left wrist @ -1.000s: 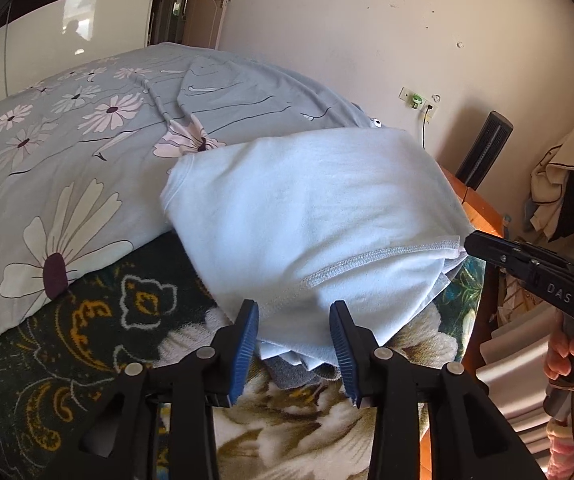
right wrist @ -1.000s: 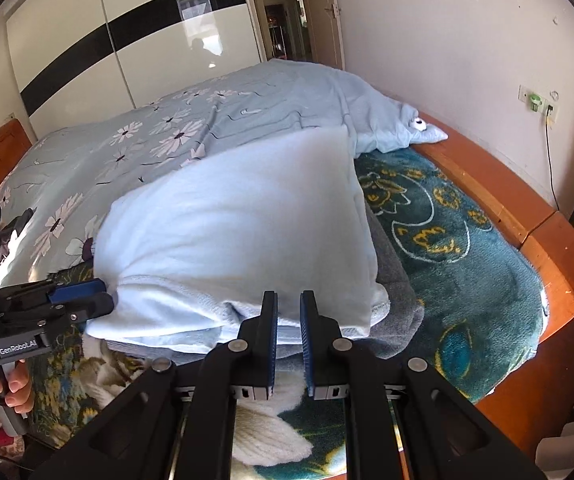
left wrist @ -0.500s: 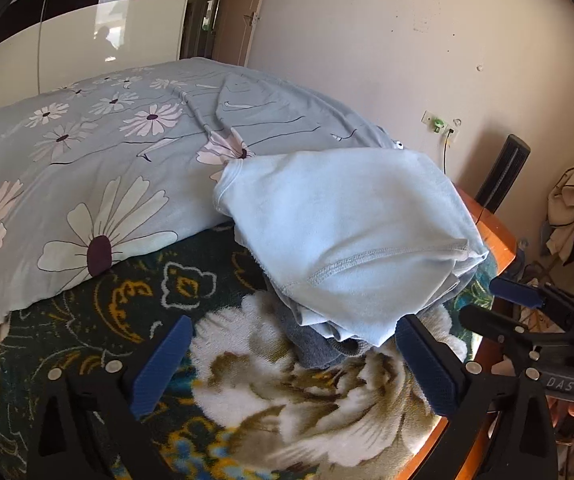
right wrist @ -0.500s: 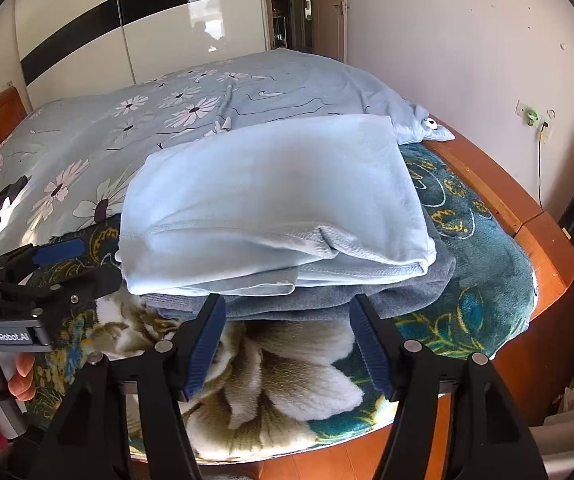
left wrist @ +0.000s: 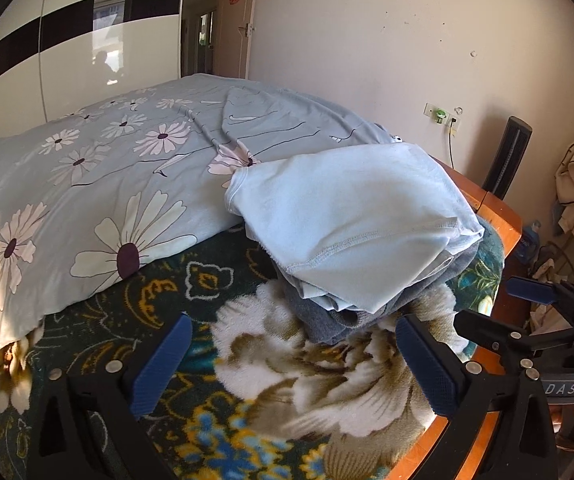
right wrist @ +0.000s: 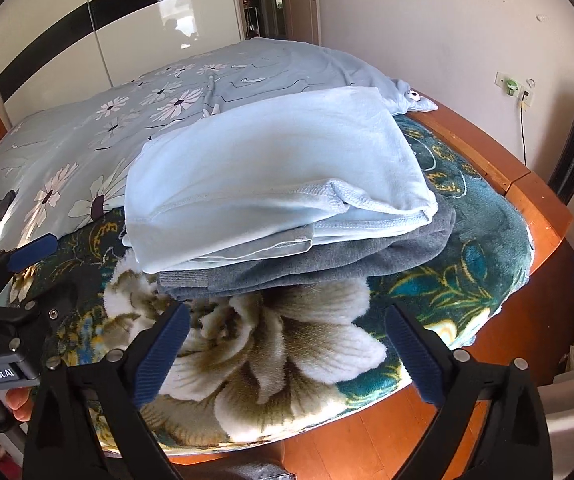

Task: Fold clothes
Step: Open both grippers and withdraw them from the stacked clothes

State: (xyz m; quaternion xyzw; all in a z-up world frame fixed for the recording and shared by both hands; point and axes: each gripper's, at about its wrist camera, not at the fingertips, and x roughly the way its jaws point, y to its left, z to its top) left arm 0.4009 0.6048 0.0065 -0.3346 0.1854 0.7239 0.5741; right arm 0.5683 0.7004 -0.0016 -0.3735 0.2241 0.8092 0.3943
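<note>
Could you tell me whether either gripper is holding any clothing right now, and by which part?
Nothing is held. The left gripper is open and the right gripper is opening, both empty, short of the folded light-blue garment lying on a grey garment.

The folded shirt (right wrist: 271, 168) ahead of the tongs is plain pale blue. Under it lies a plain grey garment (right wrist: 327, 260). Both rest on a plush blanket (right wrist: 467, 264) of dark teal with gold scrolls and big cream-and-tan flowers. Beyond them, the quilt (left wrist: 87, 184) is light blue with white daisies, each with a dark purple centre. The bed frame (right wrist: 543, 216) is orange-brown wood. Both the left tongs (left wrist: 299, 364) and the right tongs (right wrist: 287, 356) are black with dark blue pads. The wardrobe (right wrist: 87, 48) is white with a black band.
</note>
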